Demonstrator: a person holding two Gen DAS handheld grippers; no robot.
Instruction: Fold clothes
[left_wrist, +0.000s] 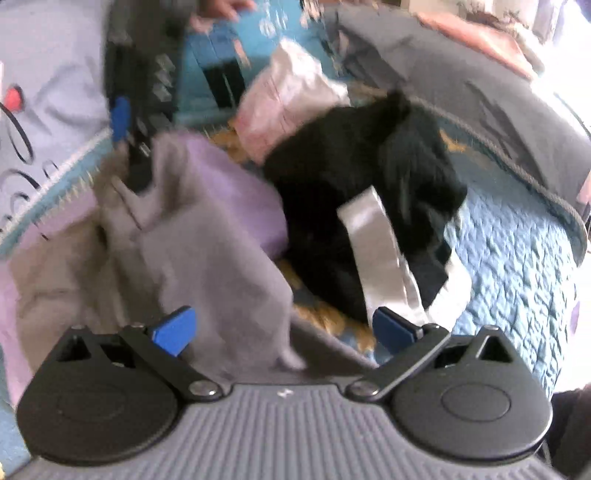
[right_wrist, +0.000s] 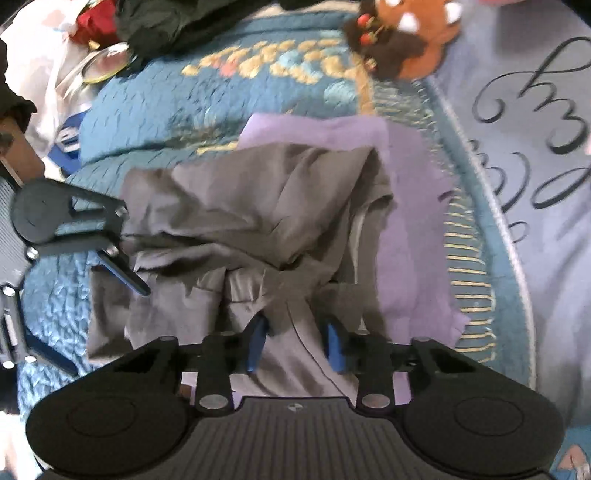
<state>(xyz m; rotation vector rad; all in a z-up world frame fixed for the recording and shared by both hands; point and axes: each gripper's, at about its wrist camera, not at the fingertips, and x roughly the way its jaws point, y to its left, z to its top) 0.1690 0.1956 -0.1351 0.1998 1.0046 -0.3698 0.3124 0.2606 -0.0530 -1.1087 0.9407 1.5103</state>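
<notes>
1. Blue quilted bedspread (left_wrist: 517, 266) fills the left wrist view, with a black garment (left_wrist: 354, 192) heaped on it. Our left gripper (left_wrist: 282, 328) has its fingers spread wide, the grey garment (left_wrist: 207, 251) hanging between them, unpinched.
2. From the right wrist view, the grey garment (right_wrist: 258, 221) lies crumpled over a purple cloth (right_wrist: 406, 258) on the bed. Our right gripper (right_wrist: 295, 343) fingers are narrowed around a grey fold; whether they pinch it, we cannot tell.

Quilted bed (right_wrist: 155, 110) — grey garment (right_wrist: 236, 221), purple cloth (right_wrist: 406, 258).
</notes>
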